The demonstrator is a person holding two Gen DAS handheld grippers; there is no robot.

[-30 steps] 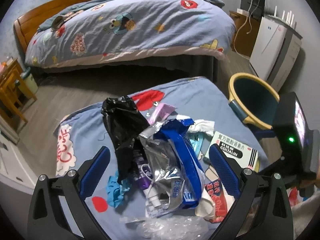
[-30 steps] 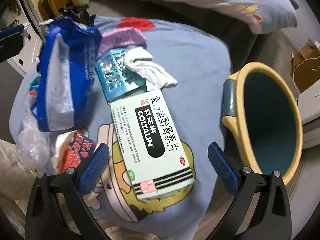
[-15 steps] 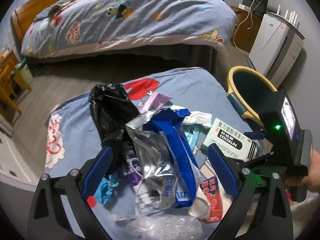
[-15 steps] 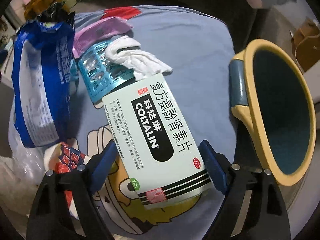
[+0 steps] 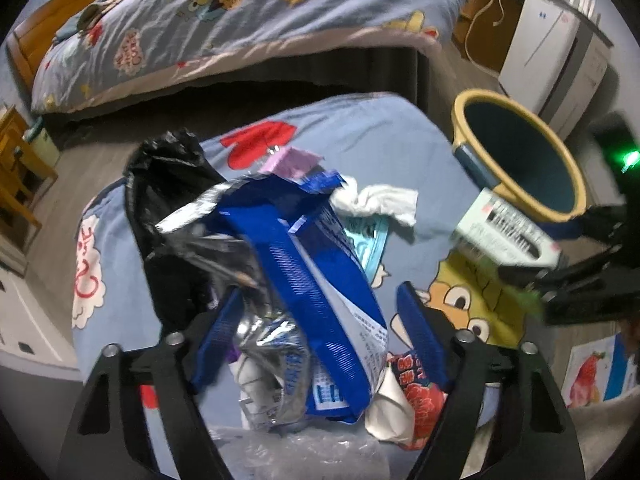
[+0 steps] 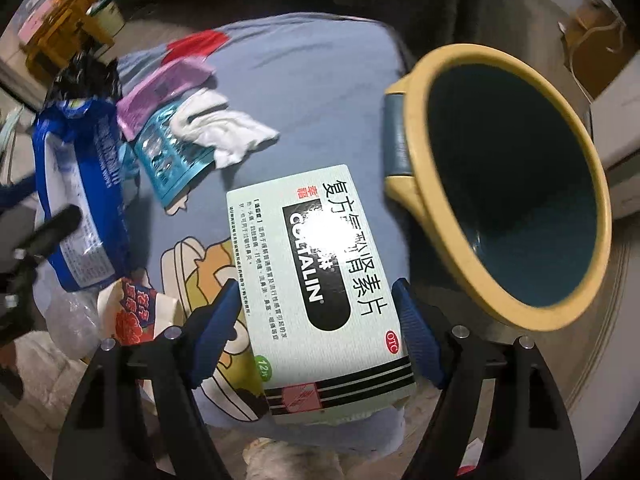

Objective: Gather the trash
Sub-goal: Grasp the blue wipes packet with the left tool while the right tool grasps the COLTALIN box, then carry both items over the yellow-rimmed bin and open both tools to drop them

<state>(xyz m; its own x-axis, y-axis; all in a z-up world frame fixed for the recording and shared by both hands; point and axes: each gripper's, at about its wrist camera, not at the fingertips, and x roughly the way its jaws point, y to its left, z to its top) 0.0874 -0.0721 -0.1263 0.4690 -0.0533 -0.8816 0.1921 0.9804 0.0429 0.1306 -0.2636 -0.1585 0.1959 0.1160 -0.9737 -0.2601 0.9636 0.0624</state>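
Trash lies heaped on a blue cartoon blanket (image 5: pixel 360 136). A blue and silver foil bag (image 5: pixel 320 280) stands between the pads of my left gripper (image 5: pixel 320 340). Its jaws are closing around the bag and do not visibly squeeze it. My right gripper (image 6: pixel 320 328) has its closing jaws pressed on both long edges of a white medicine box (image 6: pixel 316 264), held off the blanket beside the yellow-rimmed bin (image 6: pixel 418 128). The same box (image 5: pixel 508 228) shows blurred in the left wrist view, in front of the bin (image 5: pixel 458 120).
Around the bag lie a black plastic bag (image 5: pixel 168 184), a white tissue (image 6: pixel 216 128), a teal blister pack (image 6: pixel 172 156), a purple wrapper (image 6: pixel 160 92), a red snack wrapper (image 6: pixel 132 312) and clear film (image 5: pixel 304 452). A bed (image 5: pixel 240 20) stands behind, a white appliance (image 5: pixel 552 48) at the right.
My left gripper sank over the foil bag and its jaws narrowed. My right gripper closed on the medicine box and moved it away from the blister pack, toward the bin.
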